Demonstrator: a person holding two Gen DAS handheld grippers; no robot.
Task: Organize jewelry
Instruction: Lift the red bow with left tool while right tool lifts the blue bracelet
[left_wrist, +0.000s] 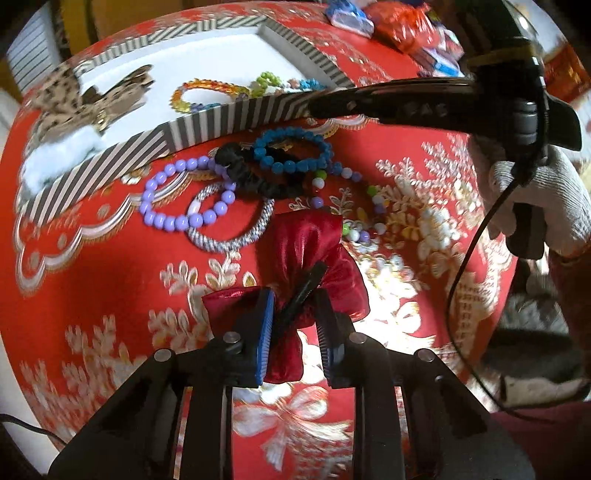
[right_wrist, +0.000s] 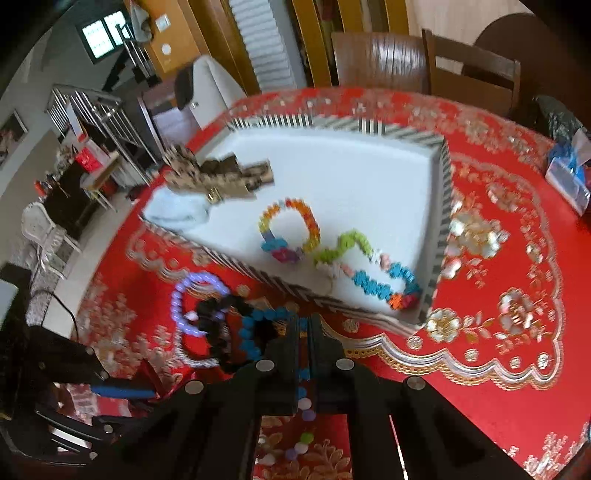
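Note:
My left gripper (left_wrist: 295, 321) is shut on a dark red satin hair bow (left_wrist: 314, 243) with a black clip, low over the red tablecloth. Beyond it lie a purple bead bracelet (left_wrist: 177, 199), a silver bangle (left_wrist: 236, 236), a black scrunchie (left_wrist: 247, 173), a blue bead bracelet (left_wrist: 295, 147) and a multicoloured bead strand (left_wrist: 369, 218). The striped box (left_wrist: 207, 127) holds a leopard bow (left_wrist: 92, 99) and colourful bracelets (right_wrist: 291, 232). My right gripper (right_wrist: 304, 325) is shut, above the blue bracelet (right_wrist: 255, 332); whether it grips anything is unclear.
Wrapped packets (left_wrist: 391, 22) lie at the table's far side, also in the right wrist view (right_wrist: 569, 177). Wooden chairs (right_wrist: 380, 59) stand behind the table. The gloved right hand (left_wrist: 535, 192) and its gripper body reach across the right of the left wrist view.

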